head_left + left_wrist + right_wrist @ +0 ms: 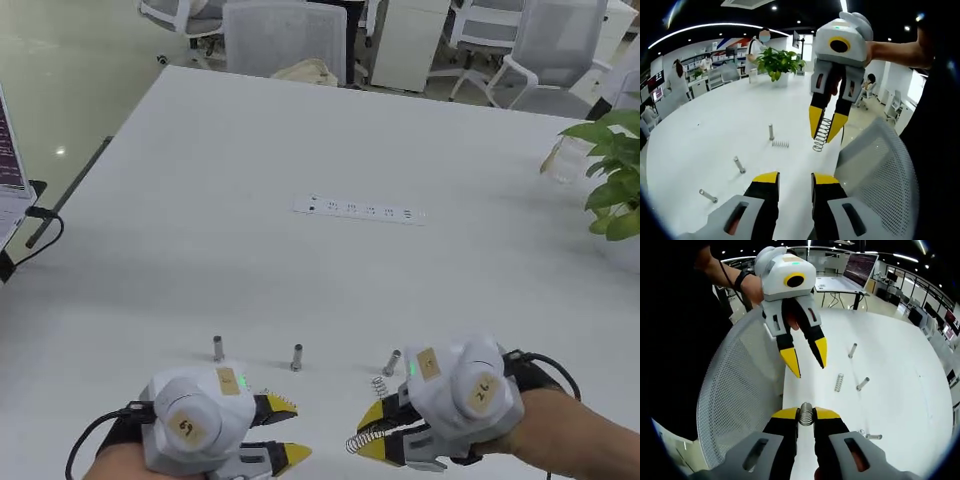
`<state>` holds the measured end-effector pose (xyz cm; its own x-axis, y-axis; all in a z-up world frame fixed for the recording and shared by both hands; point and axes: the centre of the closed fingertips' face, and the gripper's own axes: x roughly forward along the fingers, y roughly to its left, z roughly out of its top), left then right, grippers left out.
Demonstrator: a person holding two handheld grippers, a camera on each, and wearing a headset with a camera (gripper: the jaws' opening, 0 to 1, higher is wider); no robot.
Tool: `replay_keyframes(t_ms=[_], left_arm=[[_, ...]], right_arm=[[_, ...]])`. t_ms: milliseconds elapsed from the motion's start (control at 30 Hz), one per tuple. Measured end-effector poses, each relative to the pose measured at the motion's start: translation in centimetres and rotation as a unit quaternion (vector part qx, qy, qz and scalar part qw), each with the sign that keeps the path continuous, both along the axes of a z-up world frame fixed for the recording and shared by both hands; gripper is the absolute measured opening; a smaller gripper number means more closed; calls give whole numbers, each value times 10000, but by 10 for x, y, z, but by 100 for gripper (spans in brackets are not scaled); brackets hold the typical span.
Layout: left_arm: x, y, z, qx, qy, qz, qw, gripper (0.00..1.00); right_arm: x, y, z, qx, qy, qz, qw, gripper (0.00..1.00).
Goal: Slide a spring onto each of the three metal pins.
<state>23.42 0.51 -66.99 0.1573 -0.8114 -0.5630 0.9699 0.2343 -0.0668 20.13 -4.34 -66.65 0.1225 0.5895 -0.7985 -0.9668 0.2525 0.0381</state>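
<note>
Three short metal pins (218,348) (296,357) (392,362) stand in a row on the white table (300,150), all bare. One loose spring (378,385) lies beside the rightmost pin; in the left gripper view this loose spring (780,144) lies next to a pin (771,132). My right gripper (367,437) (807,415) is shut on a second spring (806,413) (821,134), held just above the table's near edge. Facing it, my left gripper (298,430) (796,178) is open with nothing between its fingers.
A white power strip (360,210) lies mid-table. A green plant (615,180) stands at the right edge, and a laptop (8,165) sits off the left side. Office chairs (270,35) line the far side. A mesh chair back (880,175) is right below the grippers.
</note>
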Motion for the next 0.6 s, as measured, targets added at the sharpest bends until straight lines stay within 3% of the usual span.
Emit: replay_keyframes(t_ms=[267, 600], left_arm=[[18, 26, -2, -9, 20, 486, 9988, 25], [37, 61, -5, -24, 97, 1134, 9935, 34]], right_arm=[[4, -6, -7, -81, 37, -112, 9999, 9], [9, -12, -16, -166, 103, -164, 9997, 9]])
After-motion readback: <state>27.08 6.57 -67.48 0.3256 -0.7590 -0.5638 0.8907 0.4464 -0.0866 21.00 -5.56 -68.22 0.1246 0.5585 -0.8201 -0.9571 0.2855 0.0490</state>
